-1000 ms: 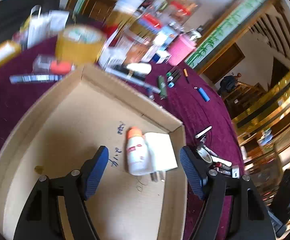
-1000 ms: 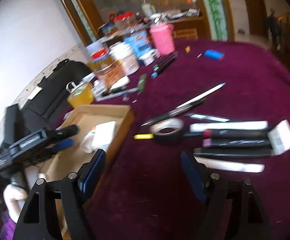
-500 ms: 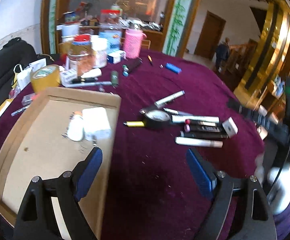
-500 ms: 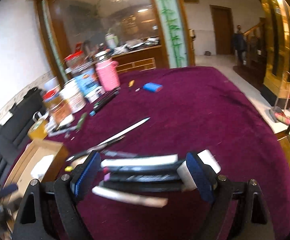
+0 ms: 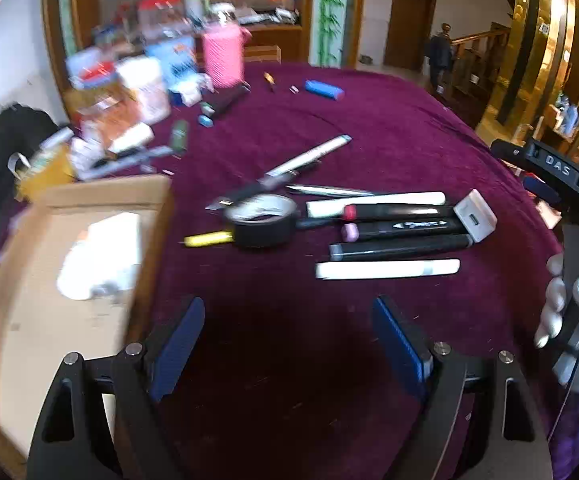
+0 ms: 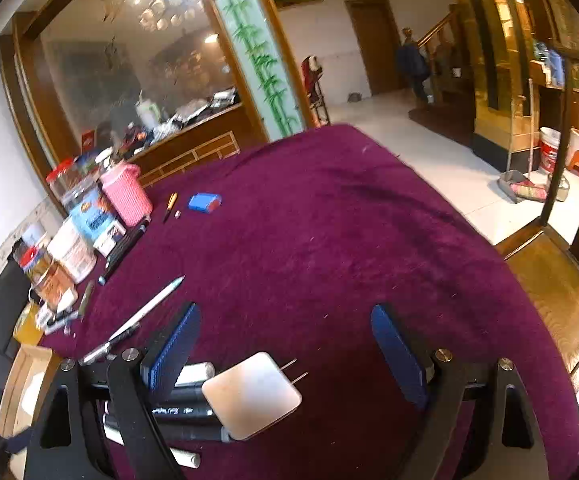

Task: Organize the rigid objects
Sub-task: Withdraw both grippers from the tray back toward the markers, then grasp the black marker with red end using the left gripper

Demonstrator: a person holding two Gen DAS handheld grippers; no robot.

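cardboard box (image 5: 89, 196) blurring, contents unreadable | markers (image 6: 181, 410) hiding behind right gripper finger (image 6: 171, 350) | far jars (image 5: 141, 80) smearing

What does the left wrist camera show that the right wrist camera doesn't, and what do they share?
Only the left wrist view shows the black tape roll, the yellow-handled tool beside it, the white items lying in the cardboard box, and the gloved right hand on its gripper handle. Only the right wrist view shows the white charger's two prongs, a wooden chair and buckets on the tiled floor. Both show the row of markers, the charger, the pink cup, the blue box and open, empty jaws.
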